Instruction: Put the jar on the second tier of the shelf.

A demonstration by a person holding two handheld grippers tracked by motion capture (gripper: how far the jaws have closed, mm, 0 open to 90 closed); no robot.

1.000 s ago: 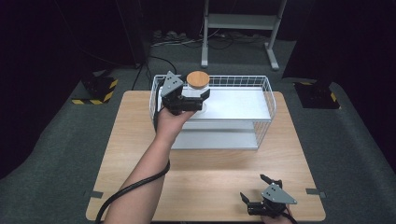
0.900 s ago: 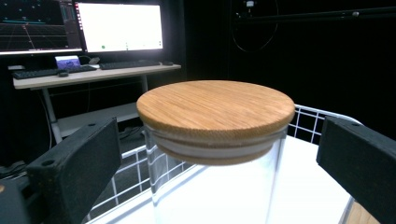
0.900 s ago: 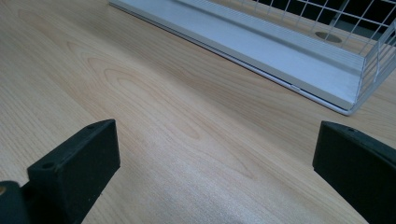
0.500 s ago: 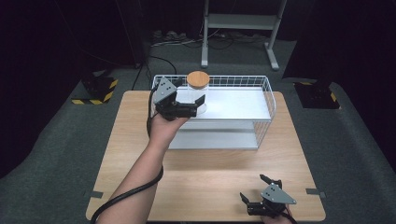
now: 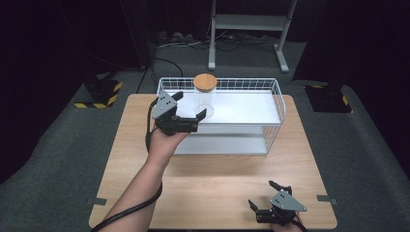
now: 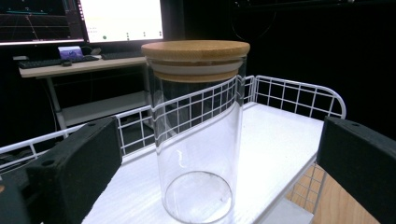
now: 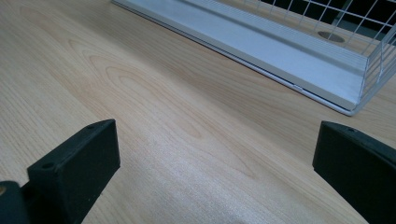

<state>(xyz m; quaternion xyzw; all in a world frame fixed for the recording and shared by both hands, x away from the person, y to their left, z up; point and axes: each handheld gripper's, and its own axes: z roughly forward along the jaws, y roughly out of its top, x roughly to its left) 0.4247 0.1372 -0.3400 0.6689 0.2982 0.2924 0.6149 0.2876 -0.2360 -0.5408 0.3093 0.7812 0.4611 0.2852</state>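
A clear glass jar [image 5: 205, 100] with a round wooden lid [image 5: 205, 81] stands upright on the white top shelf of a wire rack [image 5: 251, 110], near its left back corner. My left gripper [image 5: 189, 105] hovers just in front and to the left of the jar, open, with nothing between its jaws. In the left gripper view the jar [image 6: 198, 135] stands straight ahead, a short gap beyond the open gripper [image 6: 223, 140], and its lid [image 6: 196, 49] is on. My right gripper [image 5: 262, 193] rests open at the table's near right edge, and in its own view this gripper [image 7: 215, 149] faces bare wood.
The rack has a wire rail [image 5: 220, 84] around its top shelf and a lower white shelf [image 7: 280, 51] near the wooden table [image 5: 217, 179]. A desk with monitors [image 6: 93, 18] stands behind the rack. Dark floor surrounds the table.
My left gripper has drawn back from the jar toward the person and a little lower. The jar has stayed in place on the shelf. The right gripper has not moved.
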